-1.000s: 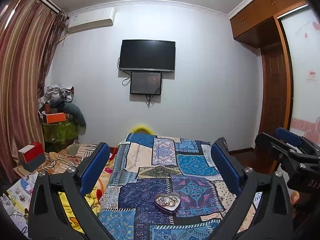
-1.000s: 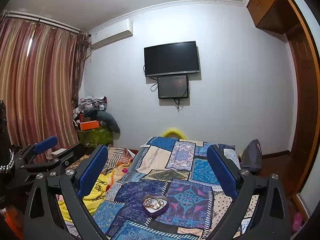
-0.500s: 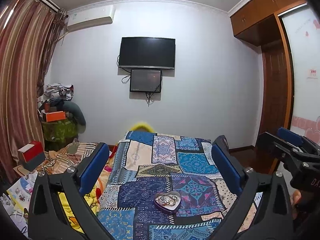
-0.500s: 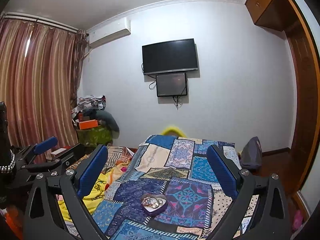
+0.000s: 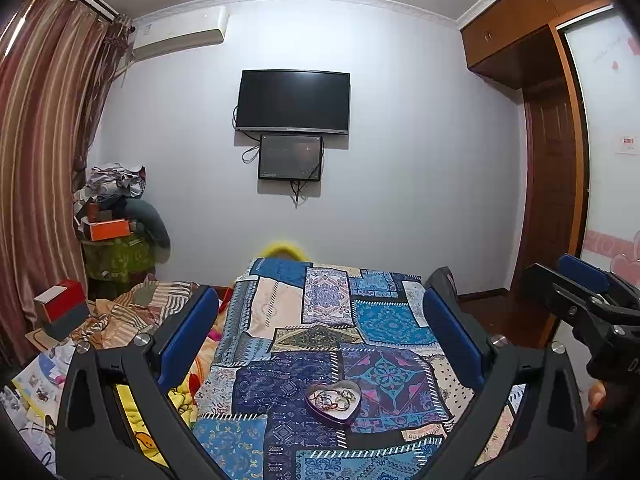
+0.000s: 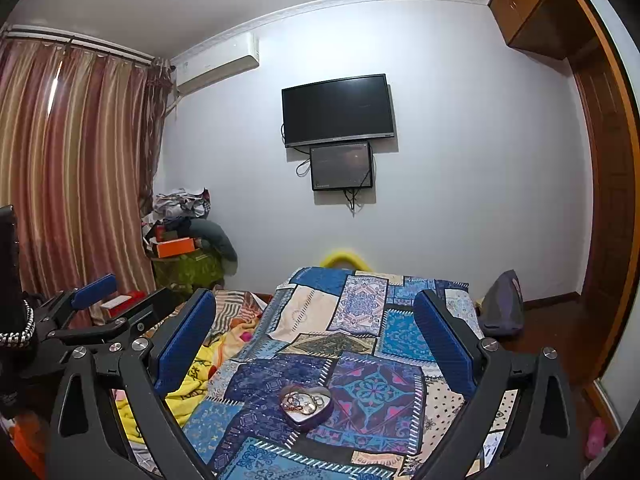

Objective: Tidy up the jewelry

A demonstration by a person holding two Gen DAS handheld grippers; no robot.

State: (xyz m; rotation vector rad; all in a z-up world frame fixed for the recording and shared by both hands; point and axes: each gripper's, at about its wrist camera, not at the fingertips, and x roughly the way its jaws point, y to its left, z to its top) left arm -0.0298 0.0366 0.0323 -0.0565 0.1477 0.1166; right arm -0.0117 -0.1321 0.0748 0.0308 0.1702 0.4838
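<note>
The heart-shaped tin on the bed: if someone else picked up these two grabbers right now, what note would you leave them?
Left gripper: open, empty, held above the bed.
Right gripper: open, empty, likewise held above the bed.
The heart-shaped tin sits lidless on the patchwork bedspread, ahead of and below both grippers, with a tangle of jewelry inside; single pieces are too small to tell apart.
Done: nothing visible; no piece lies outside the tin.
Left: lower a gripper to the tin, lift pieces out and sort them.
</note>
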